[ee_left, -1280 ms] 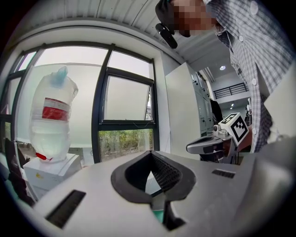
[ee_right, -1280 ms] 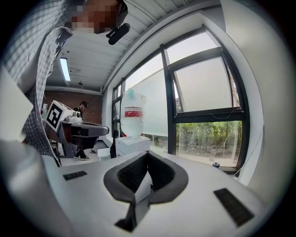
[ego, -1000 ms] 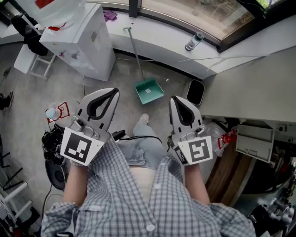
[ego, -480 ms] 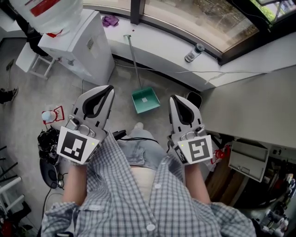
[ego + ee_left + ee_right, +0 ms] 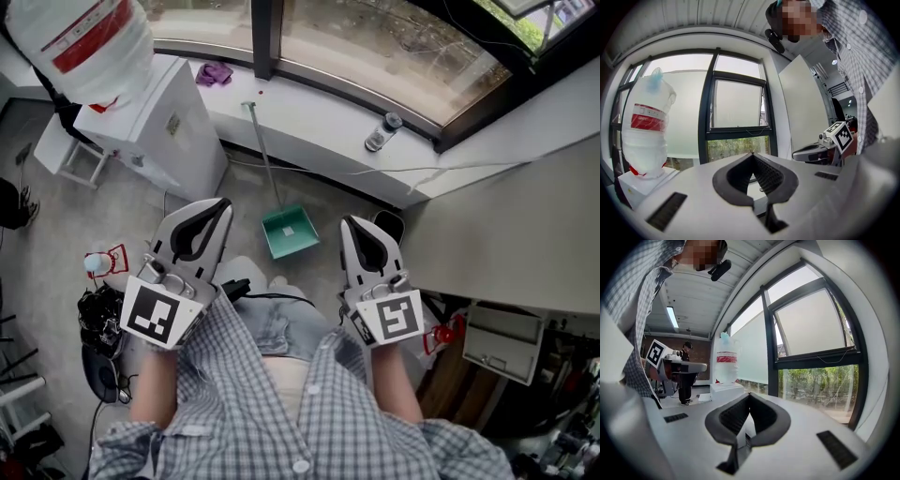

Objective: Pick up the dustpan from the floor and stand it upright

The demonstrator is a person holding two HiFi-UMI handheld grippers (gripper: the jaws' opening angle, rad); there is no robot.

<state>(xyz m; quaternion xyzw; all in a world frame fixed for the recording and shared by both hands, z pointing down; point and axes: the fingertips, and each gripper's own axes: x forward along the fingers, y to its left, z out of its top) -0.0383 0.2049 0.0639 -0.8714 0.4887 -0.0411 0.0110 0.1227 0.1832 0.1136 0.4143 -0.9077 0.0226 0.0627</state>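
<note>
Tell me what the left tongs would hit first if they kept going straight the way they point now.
Probably the window: the left tongs aim level at its lower pane, with nothing visible between. The water dispenser stands off to the left. Depth is unclear.

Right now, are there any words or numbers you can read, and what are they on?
None can be read.
Red band on the water bottle: print too blurred.
White sticker on the dustpan: too small.
Marker cubes: black-and-white squares, no words.
</note>
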